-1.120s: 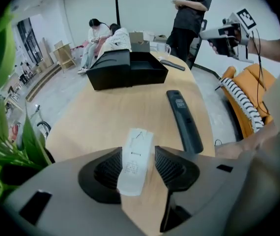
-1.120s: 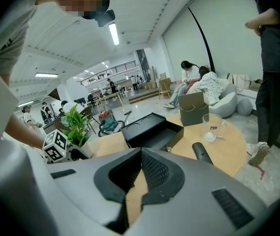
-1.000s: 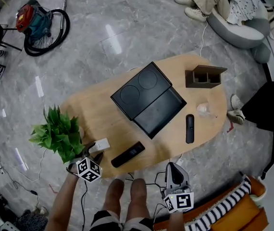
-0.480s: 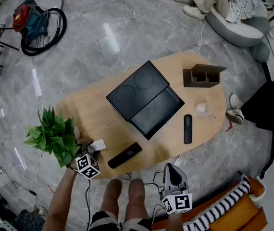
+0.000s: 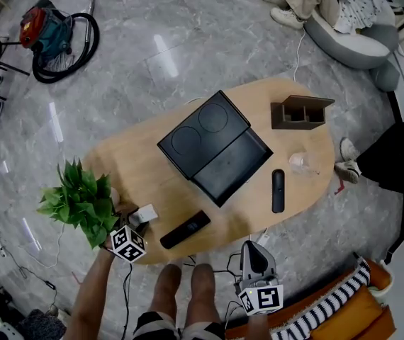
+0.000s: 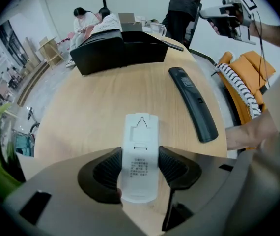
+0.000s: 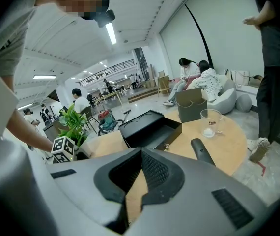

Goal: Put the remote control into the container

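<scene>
Starting big: the oval table [image 5: 127, 165] carries the black container [image 5: 220, 154], open at its middle. Down at the near left edge is the white remote control [image 6: 140, 146], back-side up, its long axis running inward from that edge and its far end aimed roughly at the container. The left gripper [image 6: 140, 167] is clamped across its near end. That looks a fair hold, since it's probably light, rigid, smooth plastic and may slip. The right gripper [image 7: 139, 170] hangs off the near edge, jaws pinched together, empty.
</scene>
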`<state>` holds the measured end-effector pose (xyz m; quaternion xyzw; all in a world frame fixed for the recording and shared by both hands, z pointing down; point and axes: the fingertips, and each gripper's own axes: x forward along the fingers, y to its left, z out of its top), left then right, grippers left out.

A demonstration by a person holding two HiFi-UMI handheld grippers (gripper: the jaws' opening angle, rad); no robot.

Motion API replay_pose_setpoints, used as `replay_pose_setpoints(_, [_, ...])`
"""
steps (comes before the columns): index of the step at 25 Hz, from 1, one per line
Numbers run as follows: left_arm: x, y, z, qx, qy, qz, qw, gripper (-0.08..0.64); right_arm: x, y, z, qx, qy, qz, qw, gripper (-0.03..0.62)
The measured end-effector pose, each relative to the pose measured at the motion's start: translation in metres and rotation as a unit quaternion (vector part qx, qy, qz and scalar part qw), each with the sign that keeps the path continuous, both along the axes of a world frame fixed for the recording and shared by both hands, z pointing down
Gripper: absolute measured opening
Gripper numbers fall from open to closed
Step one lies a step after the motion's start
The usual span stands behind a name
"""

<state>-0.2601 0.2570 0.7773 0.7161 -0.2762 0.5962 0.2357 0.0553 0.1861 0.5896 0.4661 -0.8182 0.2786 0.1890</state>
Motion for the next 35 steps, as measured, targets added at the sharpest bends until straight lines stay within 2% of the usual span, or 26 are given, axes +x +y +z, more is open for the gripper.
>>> replay_pose_setpoints(4, [0.005,0.0,-0.002,-0.008,0.019,-0.045,0.9988,0.236,0.003,0.0,-0.002,0.0,0.0,0.004,1.0,0.011])
replay_pose_setpoints(17, [0.068,-0.025,-0.071,0.019,0.081,-0.116,0.9897,0.236,0.026,0.0,-0.017,0.005,0.0,0.028,1.0,0.011])
replay_pose_setpoints(21, [0.097,-0.044,-0.098,0.037,0.1,-0.12,0.987,0.236,0.036,-0.001,-0.023,0.008,-0.003,0.037,0.999,0.011])
replay_pose_setpoints(25, [0.121,-0.07,-0.119,0.063,0.099,-0.112,0.9867,0.236,0.051,-0.005,-0.029,0.012,-0.006,0.057,0.998,0.011])
replay_pose_setpoints(35, [0.182,-0.13,-0.146,0.076,0.123,-0.08,0.9863,0.236,0.097,-0.015,-0.035,0.017,-0.004,0.11,0.994,0.011])
